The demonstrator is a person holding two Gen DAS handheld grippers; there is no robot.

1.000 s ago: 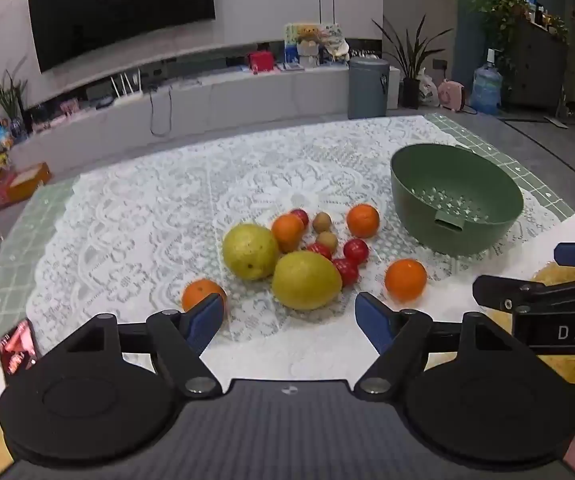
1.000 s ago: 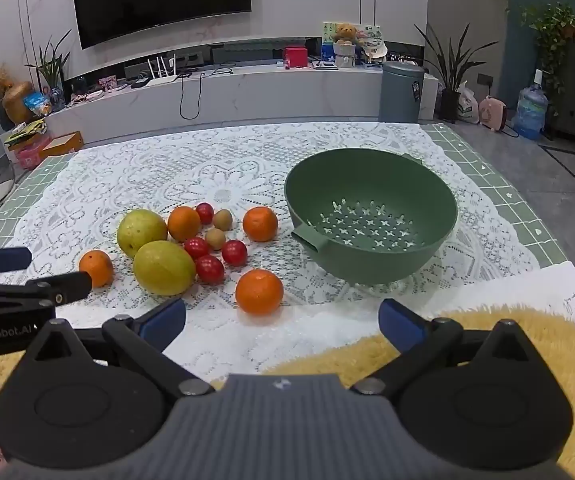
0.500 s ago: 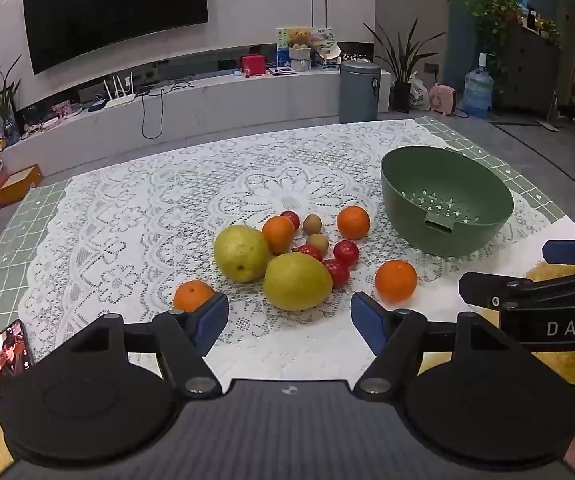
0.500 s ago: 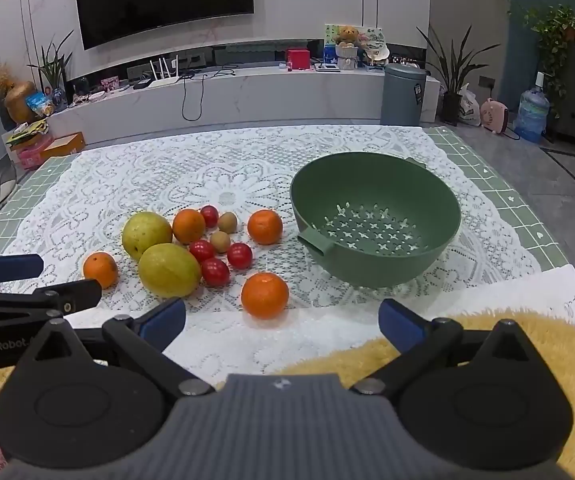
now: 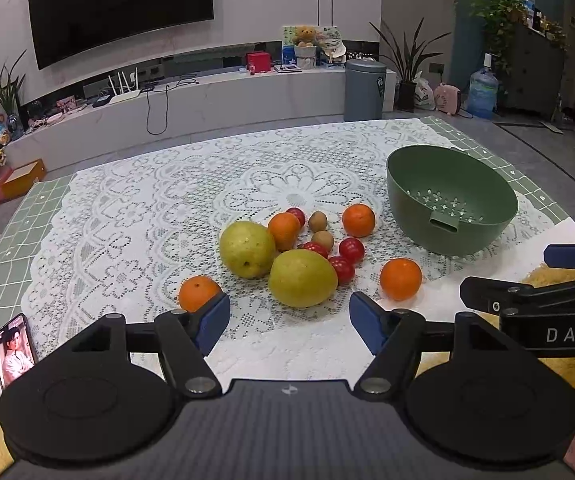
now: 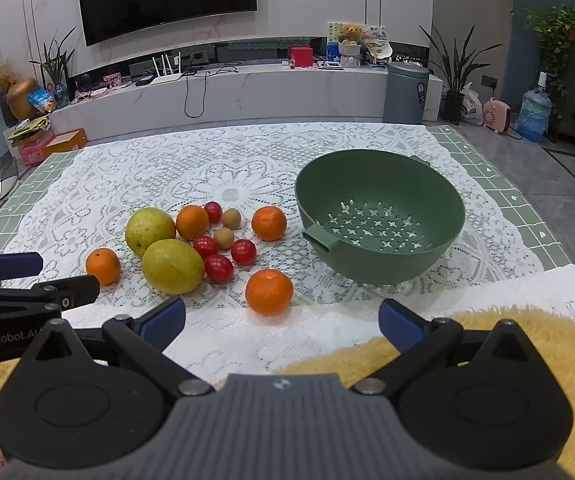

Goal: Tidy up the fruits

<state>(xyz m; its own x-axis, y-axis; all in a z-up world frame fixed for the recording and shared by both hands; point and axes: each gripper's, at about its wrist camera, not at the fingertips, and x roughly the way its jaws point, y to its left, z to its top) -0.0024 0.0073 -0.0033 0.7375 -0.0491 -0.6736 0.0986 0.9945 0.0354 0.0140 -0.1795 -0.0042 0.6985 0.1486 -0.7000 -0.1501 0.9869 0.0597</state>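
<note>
The fruits lie loose on the lace cloth that covers my counter, bunched to the left of the green bowl. Two big yellow-green pears touch each other: the near pear and the far pear. Against the far pear sits an orange; another orange lies closer to the bowl, a third lies off to the left on its own, and the nearest orange sits alone toward me. Four small red tomatoes are mixed in, one at the back and three in front, along with two little brown fruits. The bowl has star-shaped holes in its bottom and nothing in it.

My left tongs are spread apart and hold nothing, hovering low over the near edge of the cloth with the near pear just ahead between the tips. My right tongs are spread wide too and hold nothing, with the nearest orange ahead of them. Each pair shows at the edge of the other's view.

A phone lies at the counter's near left corner, and a yellow furry mat runs along the near edge.
</note>
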